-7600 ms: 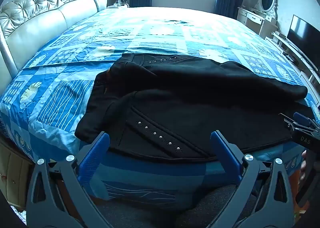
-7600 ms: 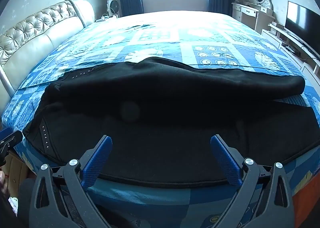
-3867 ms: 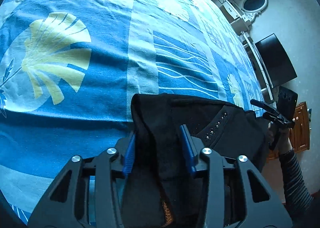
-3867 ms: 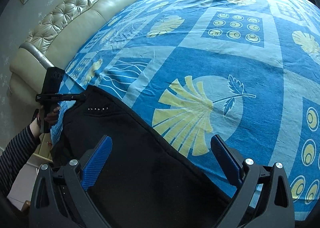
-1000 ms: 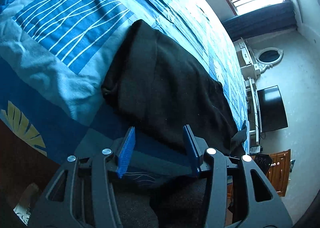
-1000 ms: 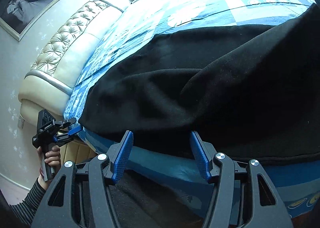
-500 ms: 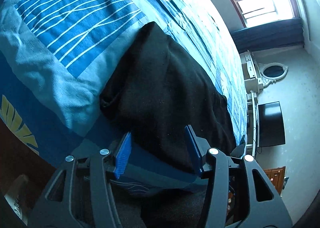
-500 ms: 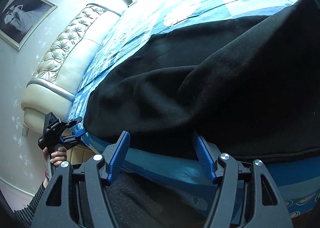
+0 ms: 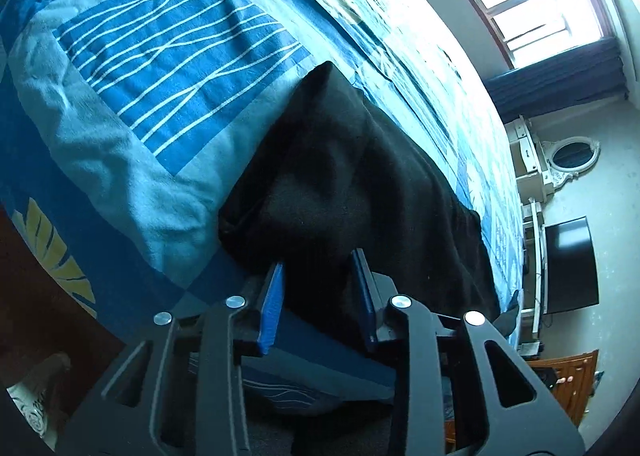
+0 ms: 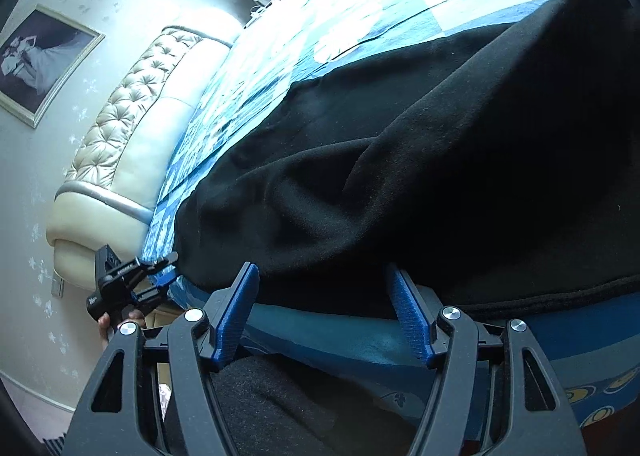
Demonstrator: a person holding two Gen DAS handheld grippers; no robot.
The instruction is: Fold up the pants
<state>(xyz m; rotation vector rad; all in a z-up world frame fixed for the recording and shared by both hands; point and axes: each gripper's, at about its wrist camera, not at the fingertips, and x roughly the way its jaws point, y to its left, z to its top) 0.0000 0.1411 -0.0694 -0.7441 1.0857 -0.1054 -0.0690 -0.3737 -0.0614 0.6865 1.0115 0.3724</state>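
Your right gripper [image 10: 322, 276] pointed at the near hem of the black pants [image 10: 420, 183], its blue fingers [image 10: 236, 312] spread wide at the hem, not pinching it. The pants lay in soft folds across the blue patterned bedspread [image 10: 320, 35]. At far left your other hand held the left gripper [image 10: 166, 270] (partly hidden behind the frame) by the pants' corner, below the tufted cream headboard [image 10: 132, 123].
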